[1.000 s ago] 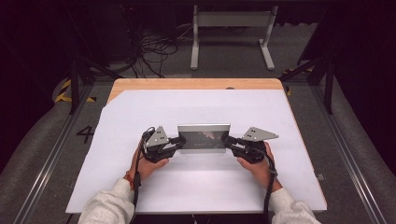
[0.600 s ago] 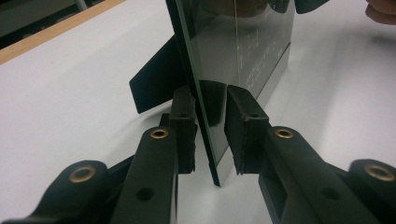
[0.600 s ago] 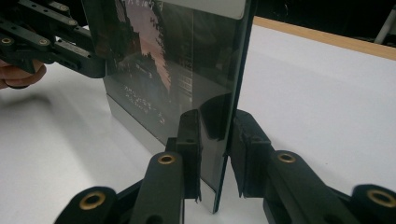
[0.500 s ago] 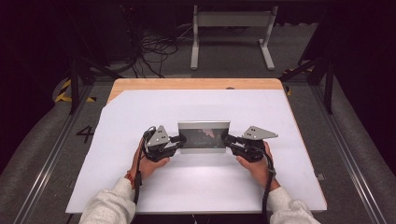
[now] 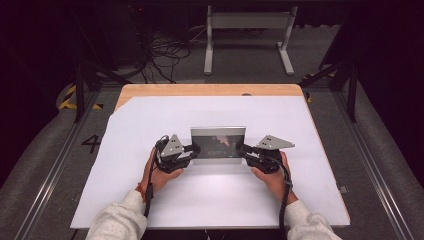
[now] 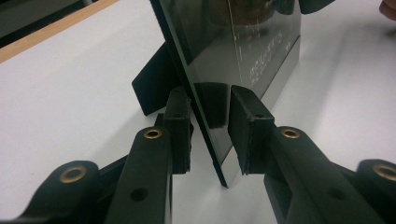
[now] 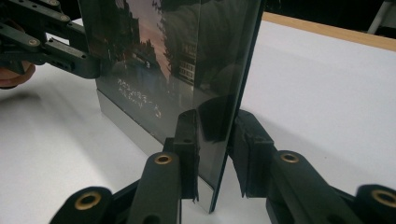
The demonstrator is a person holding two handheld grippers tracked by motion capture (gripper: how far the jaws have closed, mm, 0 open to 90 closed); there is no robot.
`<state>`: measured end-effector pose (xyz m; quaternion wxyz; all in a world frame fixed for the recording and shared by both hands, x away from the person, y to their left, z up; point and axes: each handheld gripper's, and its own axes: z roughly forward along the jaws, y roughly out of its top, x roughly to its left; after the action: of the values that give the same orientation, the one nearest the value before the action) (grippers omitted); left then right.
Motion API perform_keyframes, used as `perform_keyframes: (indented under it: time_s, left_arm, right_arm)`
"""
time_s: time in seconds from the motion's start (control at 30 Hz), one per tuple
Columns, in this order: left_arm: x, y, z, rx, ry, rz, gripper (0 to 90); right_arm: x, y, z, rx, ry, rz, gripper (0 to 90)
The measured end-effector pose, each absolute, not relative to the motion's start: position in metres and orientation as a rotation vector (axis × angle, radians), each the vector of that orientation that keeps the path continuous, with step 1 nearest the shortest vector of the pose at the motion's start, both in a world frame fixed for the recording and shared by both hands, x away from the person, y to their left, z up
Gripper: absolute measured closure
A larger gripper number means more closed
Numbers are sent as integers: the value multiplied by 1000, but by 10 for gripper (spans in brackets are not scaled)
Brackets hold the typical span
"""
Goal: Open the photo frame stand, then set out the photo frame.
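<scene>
Picture frame (image 5: 218,145) upright between both jaw pairs: left gripper (image 6: 210,135) slack, right gripper (image 7: 212,149) touching glass (steadying, probably).

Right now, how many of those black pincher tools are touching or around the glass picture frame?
2. The left gripper straddles the picture frame at its left edge; the right gripper sits at its right edge. In both gripper views the jaws flank the glass pane.
</scene>
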<state>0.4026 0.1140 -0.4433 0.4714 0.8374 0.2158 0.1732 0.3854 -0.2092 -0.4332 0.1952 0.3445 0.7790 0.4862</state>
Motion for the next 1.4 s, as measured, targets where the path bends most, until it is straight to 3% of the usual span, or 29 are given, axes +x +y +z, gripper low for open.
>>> perform_keyframes:
  time_s: [1.4]
  left_arm:
    - [390, 116, -434, 2093, 515, 506, 638]
  right_arm:
    - [379, -206, -429, 918, 2243, 1232, 670]
